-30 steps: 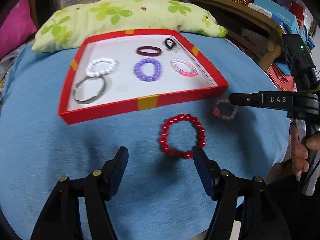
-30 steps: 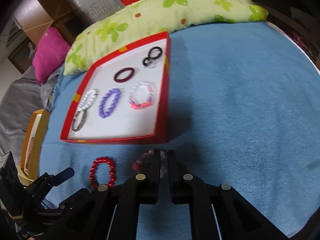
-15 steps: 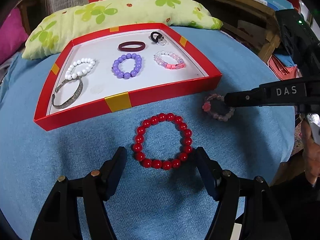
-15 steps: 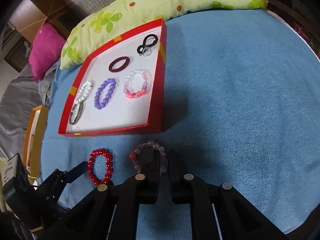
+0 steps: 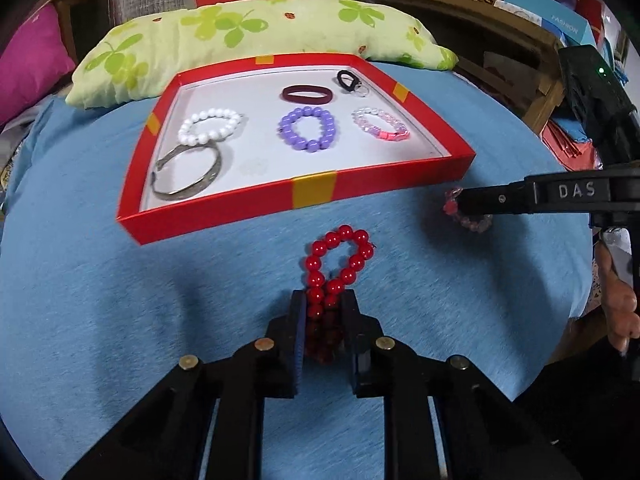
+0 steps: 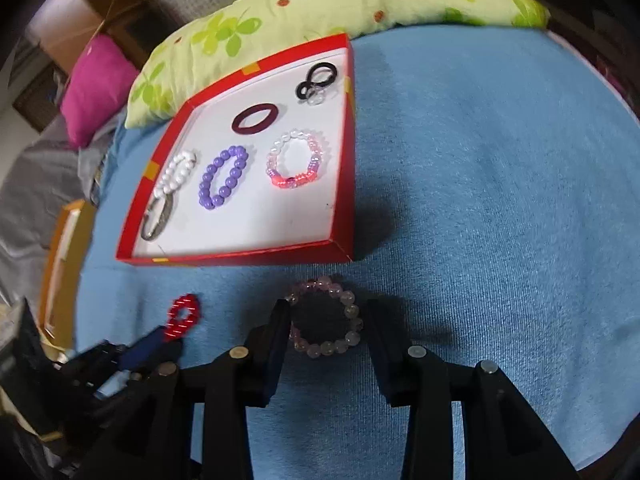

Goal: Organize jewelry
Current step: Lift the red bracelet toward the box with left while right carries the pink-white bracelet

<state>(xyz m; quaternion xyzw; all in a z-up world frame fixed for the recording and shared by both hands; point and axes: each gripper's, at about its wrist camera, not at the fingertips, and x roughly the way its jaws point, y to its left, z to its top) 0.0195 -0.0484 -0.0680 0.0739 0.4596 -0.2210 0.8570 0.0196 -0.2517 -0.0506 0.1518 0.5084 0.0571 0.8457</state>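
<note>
Left gripper [image 5: 323, 316] clamped on red bead bracelet [image 5: 340, 260], squeezing it into narrow loop, glossy round beads, just in front of red tray [image 5: 312, 194] on blue cloth [image 5: 120, 300]

Right gripper [image 6: 325, 322] open, fingers straddling pale pink bead bracelet [image 6: 325, 316], translucent beads, round ring lying flat near tray's front right corner

Inside tray: white pearl, purple bead, pink-clear bracelets, silver bangle

1. Tray [image 5: 312, 196] on cloth [image 5: 120, 300], pillow [image 5: 256, 36] behind it.
2. 6 pcs in tray.
3. 2 bracelets [image 5: 340, 256] [image 6: 326, 316] on cloth before tray, approx side by side.
</note>
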